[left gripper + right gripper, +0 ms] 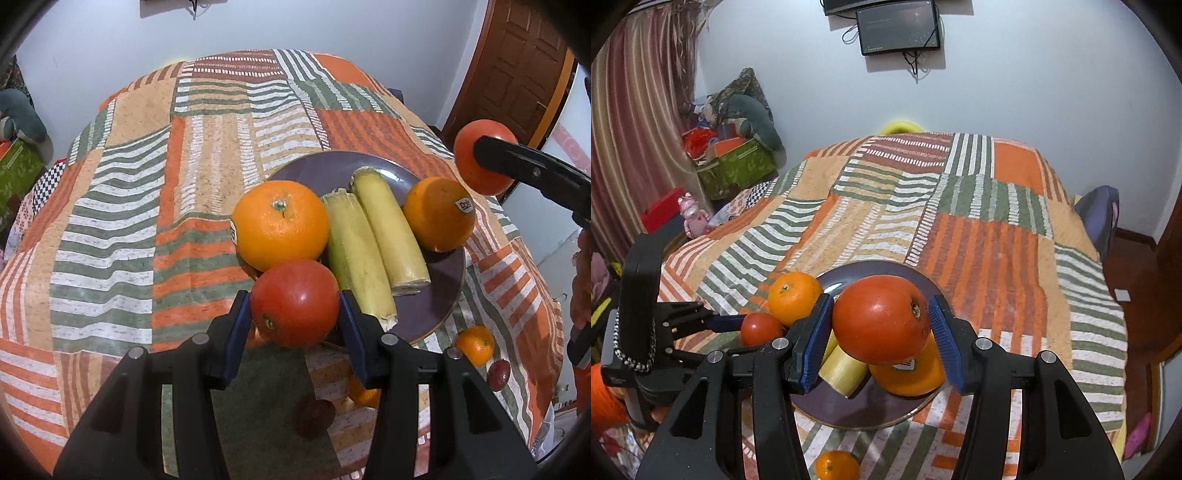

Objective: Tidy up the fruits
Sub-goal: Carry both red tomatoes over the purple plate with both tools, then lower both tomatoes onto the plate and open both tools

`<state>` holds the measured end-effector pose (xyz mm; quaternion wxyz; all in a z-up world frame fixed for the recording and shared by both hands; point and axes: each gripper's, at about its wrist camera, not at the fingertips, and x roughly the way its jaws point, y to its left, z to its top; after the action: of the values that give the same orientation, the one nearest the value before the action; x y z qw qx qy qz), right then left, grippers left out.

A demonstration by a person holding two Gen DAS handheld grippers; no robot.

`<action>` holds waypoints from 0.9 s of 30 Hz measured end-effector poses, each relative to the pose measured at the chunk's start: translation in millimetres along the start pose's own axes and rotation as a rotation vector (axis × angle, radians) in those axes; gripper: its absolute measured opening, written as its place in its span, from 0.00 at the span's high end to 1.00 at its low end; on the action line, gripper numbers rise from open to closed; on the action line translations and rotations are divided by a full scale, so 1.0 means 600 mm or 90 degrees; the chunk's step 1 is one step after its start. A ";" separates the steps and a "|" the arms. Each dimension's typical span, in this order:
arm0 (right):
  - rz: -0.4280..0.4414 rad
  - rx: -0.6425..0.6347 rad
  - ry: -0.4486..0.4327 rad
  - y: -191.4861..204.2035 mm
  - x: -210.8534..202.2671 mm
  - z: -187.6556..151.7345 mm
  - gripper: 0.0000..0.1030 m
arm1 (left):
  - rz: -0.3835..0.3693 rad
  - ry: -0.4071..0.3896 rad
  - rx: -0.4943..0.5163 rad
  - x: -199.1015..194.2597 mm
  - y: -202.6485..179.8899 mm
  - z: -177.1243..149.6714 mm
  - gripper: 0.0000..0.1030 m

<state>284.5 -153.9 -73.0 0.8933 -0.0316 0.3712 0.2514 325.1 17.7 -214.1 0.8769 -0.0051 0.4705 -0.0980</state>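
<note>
Here, my left gripper (294,308) is clamped on a red tomato (294,302), its blue pads (236,325) pressing both sides, held up off the cloth just at the near rim of the dark plate (436,299). My right gripper (881,321) grips a second tomato (881,319) the same way, above the plate's right side; from the left wrist view that tomato (480,162) hangs beyond the plate's far right edge. On the plate: a large orange (281,225) at the left, overhanging the rim, two pale yellow-green banana pieces (373,243) side by side in the middle, a second orange with a sticker (439,214) at the right. Off the plate, on the patchwork bedspread (122,206), a small mandarin (475,345) lies near the plate's near edge, a dark reddish fruit (498,374) just beside it, another orange piece (364,395) partly hidden behind my left finger. A dark round fruit (314,417) sits on the green patch between my fingers.
</note>
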 end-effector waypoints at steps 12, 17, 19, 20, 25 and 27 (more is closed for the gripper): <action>0.015 -0.031 0.029 0.039 0.058 0.014 0.52 | -0.017 0.001 -0.002 -0.003 0.009 0.002 0.44; 0.010 -0.040 0.039 0.045 0.081 0.019 0.52 | -0.041 -0.013 -0.021 -0.026 0.024 0.004 0.40; 0.005 -0.042 0.043 0.046 0.091 0.021 0.52 | -0.040 -0.020 -0.031 -0.036 0.035 0.005 0.40; 0.004 -0.042 0.045 0.046 0.096 0.021 0.52 | -0.041 -0.022 -0.037 -0.039 0.041 0.004 0.40; -0.014 -0.047 0.064 0.048 0.129 0.025 0.52 | -0.027 -0.035 -0.050 -0.053 0.064 -0.001 0.40; -0.016 -0.046 0.067 0.048 0.139 0.029 0.52 | -0.021 -0.041 -0.054 -0.057 0.072 -0.003 0.40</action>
<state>331.8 -89.0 -113.0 0.8738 -0.0818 0.4083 0.2513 312.7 66.4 -191.3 0.8890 -0.0528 0.4454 -0.0923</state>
